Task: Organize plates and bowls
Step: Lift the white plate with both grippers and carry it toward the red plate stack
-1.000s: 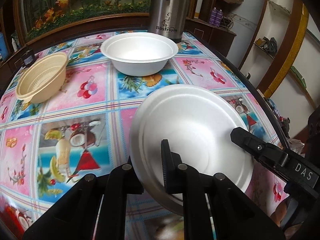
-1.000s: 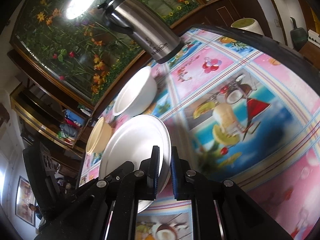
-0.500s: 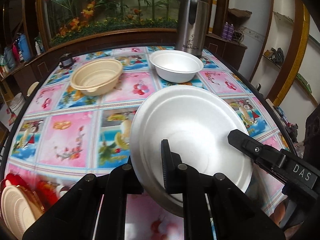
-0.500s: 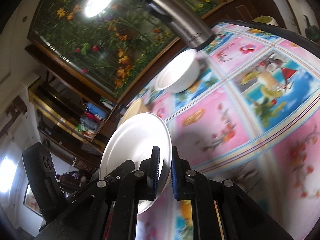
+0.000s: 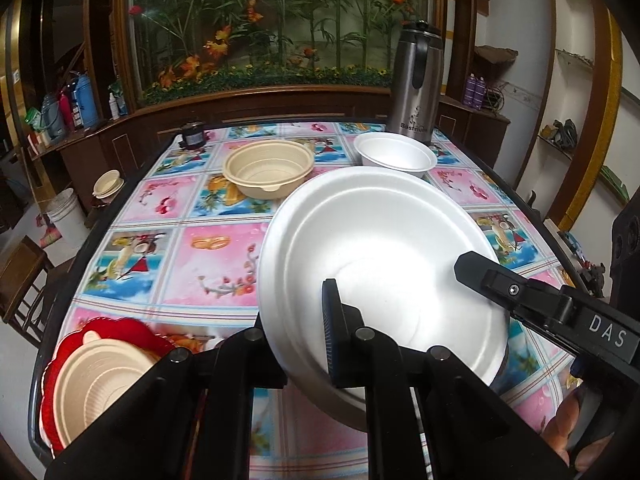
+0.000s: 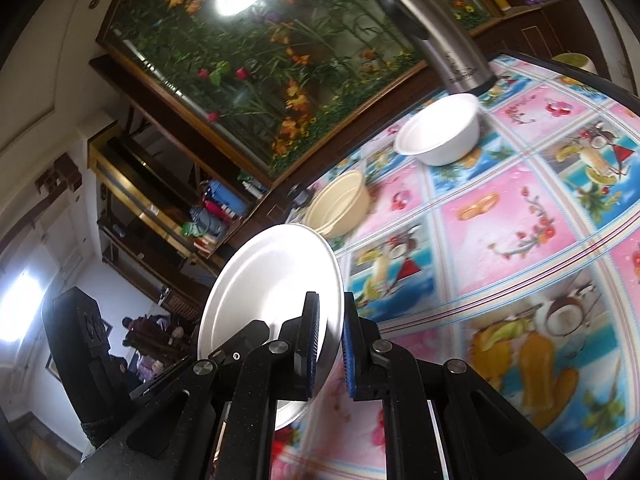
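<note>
Both tongs pinch the rim of one white plate (image 5: 380, 248), held tilted above the worktop (image 5: 216, 264): the left tongs (image 5: 316, 344) clamp its near edge, the right tongs (image 6: 330, 340) its right edge. Farther off stand a beige bowl (image 5: 269, 168) and a white bowl (image 5: 395, 154).

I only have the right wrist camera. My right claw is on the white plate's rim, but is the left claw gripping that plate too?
Observer: Yes. The left claw is shut on the near rim of the white plate, with one finger on top.
Operator: Is there a stack it could go on?
Observer: A red plate with a beige dish on it sits at the near left corner of the table.
</note>
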{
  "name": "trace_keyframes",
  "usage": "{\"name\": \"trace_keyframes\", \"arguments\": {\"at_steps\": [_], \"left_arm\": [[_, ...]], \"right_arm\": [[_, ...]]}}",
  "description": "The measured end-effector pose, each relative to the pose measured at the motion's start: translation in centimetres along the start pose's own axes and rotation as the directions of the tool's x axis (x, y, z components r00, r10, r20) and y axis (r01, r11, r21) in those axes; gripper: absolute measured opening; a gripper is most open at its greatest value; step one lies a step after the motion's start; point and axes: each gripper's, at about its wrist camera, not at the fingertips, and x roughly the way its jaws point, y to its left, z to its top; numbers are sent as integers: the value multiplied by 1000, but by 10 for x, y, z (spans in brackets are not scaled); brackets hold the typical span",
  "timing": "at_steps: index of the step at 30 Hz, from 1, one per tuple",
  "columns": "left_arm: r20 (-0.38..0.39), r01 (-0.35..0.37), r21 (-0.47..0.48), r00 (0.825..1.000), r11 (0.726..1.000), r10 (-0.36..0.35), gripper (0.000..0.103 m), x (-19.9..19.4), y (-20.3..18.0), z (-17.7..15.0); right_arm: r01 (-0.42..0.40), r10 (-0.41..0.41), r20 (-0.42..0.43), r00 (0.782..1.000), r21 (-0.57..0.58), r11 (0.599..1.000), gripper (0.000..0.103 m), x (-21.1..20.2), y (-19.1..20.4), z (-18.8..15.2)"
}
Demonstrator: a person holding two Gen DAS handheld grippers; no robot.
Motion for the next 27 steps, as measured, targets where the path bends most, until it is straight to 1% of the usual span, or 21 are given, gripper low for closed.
{"name": "trace_keyframes", "arguments": {"at_steps": [14, 21, 23, 27], "left_arm": [[35, -50, -66, 998, 997, 52, 11, -28, 52, -15], [57, -94, -101, 993, 990, 100, 11, -41, 78, -23], [58, -102, -111, 992, 989, 109, 11, -44, 85, -25], [60, -124, -129, 989, 984, 132, 11, -48, 100, -30]], "right_arm": [[-54, 50, -65, 997, -66, 996, 10, 18, 53, -24], [-87, 77, -107, 991, -94, 992, 11, 35, 78, -38], [-98, 86, -121, 989, -99, 990, 13, 40, 84, -43], [-115, 100, -144, 985, -104, 988, 13, 49, 95, -51]]}}
